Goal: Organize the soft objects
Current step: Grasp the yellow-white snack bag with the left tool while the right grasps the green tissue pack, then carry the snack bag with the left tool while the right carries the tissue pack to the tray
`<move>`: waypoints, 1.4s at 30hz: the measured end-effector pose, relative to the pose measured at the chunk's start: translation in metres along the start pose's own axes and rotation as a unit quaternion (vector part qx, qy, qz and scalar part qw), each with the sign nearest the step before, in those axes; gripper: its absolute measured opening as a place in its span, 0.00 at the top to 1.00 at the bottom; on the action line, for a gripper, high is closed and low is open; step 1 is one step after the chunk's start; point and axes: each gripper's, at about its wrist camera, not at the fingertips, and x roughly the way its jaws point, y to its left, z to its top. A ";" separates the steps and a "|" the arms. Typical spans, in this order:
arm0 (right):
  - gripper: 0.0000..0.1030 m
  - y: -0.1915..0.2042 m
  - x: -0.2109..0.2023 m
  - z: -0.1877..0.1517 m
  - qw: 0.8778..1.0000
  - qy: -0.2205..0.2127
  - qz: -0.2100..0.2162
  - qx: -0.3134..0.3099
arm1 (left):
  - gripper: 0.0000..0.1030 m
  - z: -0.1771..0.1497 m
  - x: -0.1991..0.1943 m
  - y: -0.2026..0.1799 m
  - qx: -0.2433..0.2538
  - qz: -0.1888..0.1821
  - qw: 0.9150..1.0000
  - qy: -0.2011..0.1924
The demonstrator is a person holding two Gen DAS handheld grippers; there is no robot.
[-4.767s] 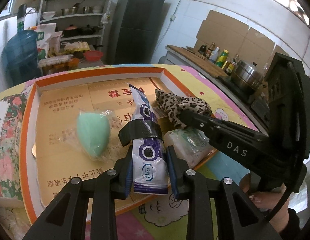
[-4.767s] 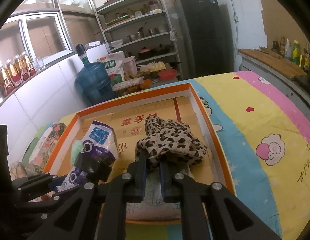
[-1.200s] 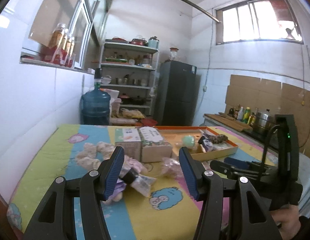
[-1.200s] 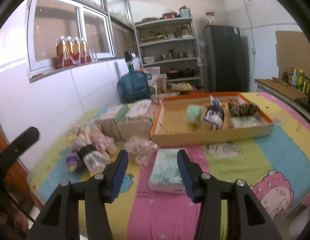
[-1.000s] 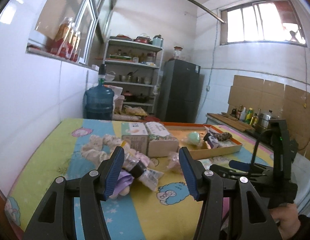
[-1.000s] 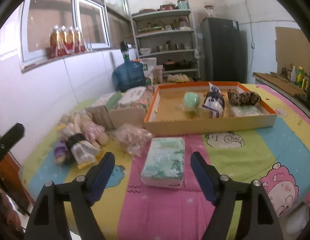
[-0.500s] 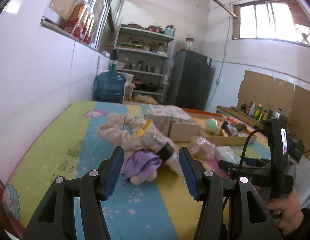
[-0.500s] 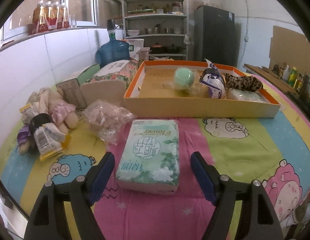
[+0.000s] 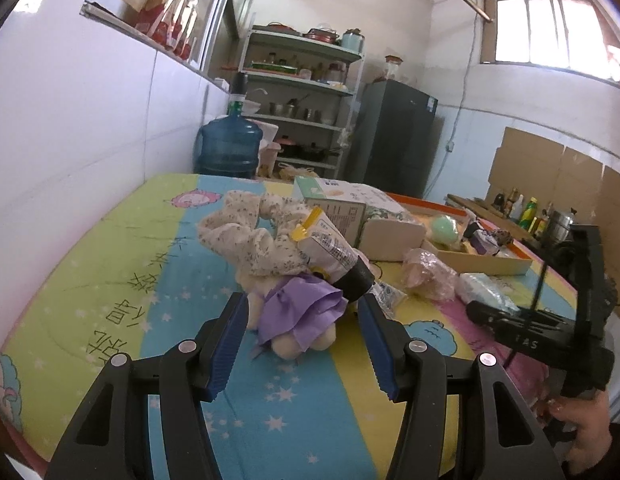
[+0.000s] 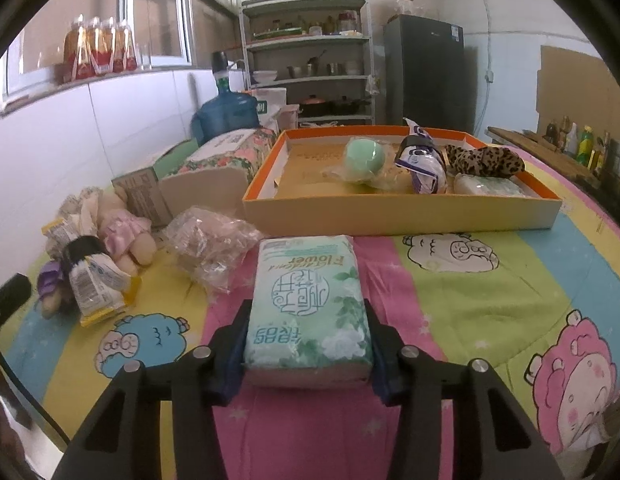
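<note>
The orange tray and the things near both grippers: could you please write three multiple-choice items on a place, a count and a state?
1. Where is the green tissue pack?
A. in the orange tray
B. on the bedsheet between the right gripper's jaws
C. on the shelf

2. How many items lie in the orange tray?
A. two
B. four
C. six

3. How does the left gripper stand?
A. jaws open, in front of the purple-dressed doll
B. shut on the doll
C. holding a bottle

Answers: 1 B, the right gripper flanks it. 2 B, four items show. 3 A, a gap shows at each side.
</note>
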 end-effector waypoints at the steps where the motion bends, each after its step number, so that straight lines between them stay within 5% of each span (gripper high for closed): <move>1: 0.52 -0.001 -0.002 -0.001 1.000 -0.004 0.004 0.003 | 0.43 0.002 0.001 0.000 -0.003 -0.001 1.000 0.000; 9: 0.52 -0.003 -0.023 -0.004 0.999 -0.040 0.025 0.013 | 0.43 0.011 0.010 -0.026 -0.028 -0.076 0.997 0.015; 22: 0.52 -0.020 -0.032 -0.006 0.996 -0.055 0.062 0.032 | 0.43 0.005 0.051 -0.053 -0.046 0.005 0.998 0.046; 39: 0.52 -0.046 -0.029 -0.016 0.992 -0.054 0.089 0.067 | 0.43 0.019 0.108 -0.079 -0.038 0.023 0.993 0.109; 42: 0.52 -0.050 -0.028 -0.017 0.992 -0.054 0.090 0.072 | 0.55 0.018 0.107 -0.078 -0.034 0.013 0.994 0.102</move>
